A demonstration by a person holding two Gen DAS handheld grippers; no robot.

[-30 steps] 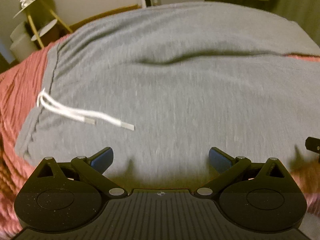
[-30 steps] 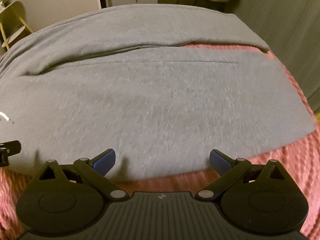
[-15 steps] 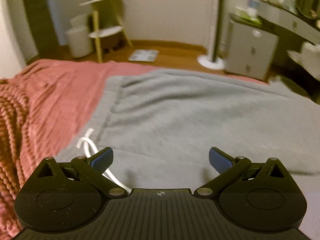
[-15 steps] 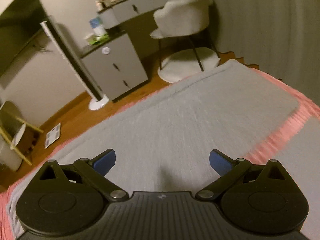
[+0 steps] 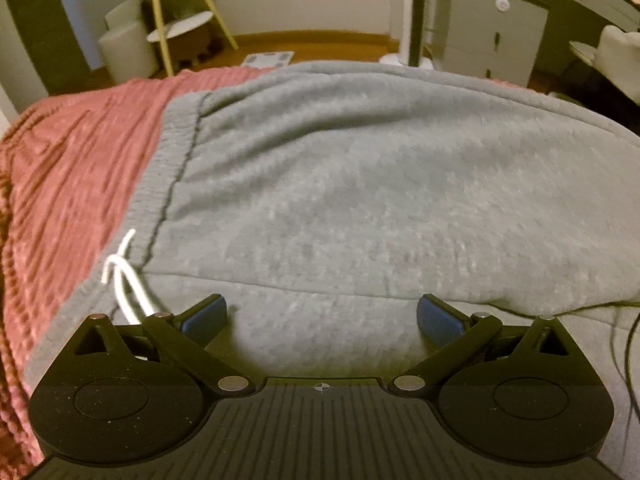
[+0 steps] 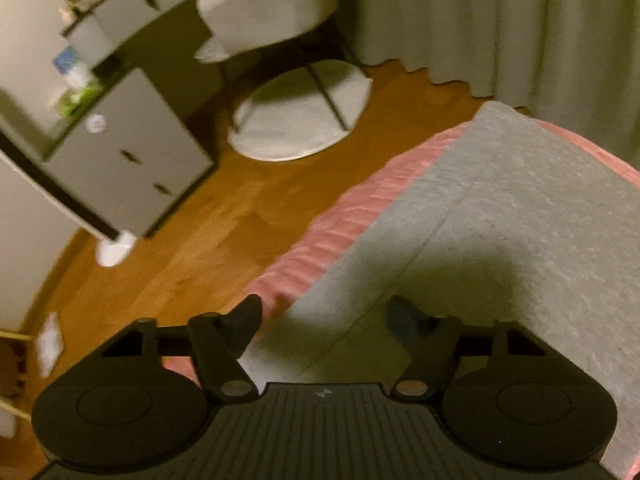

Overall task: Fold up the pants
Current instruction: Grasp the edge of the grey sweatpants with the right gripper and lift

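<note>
Grey sweatpants (image 5: 360, 184) lie spread on a pink ribbed blanket (image 5: 80, 152). Their waistband (image 5: 160, 184) runs down the left of the left wrist view, and a white drawstring (image 5: 124, 276) trails beside my left finger. My left gripper (image 5: 322, 314) hovers low over the cloth just right of the waistband, jaws wide open and empty. In the right wrist view my right gripper (image 6: 326, 316) sits over the edge of a grey pant leg (image 6: 520, 220) near the bed's side. Its jaws are closing with that fabric edge between them, a gap still showing.
The pink blanket (image 6: 352, 208) ends at the bed's edge above a wooden floor (image 6: 180, 240). Beyond stand a grey cabinet (image 6: 132, 152), a white chair (image 6: 272, 8) on a round rug (image 6: 300, 120), a curtain (image 6: 520, 20) and a yellow-legged side table (image 5: 180, 20).
Both grippers swung across the pants: the left toward the waistband and drawstring, the right out to the leg's edge by the bed's side. The right jaws have narrowed from wide open.
</note>
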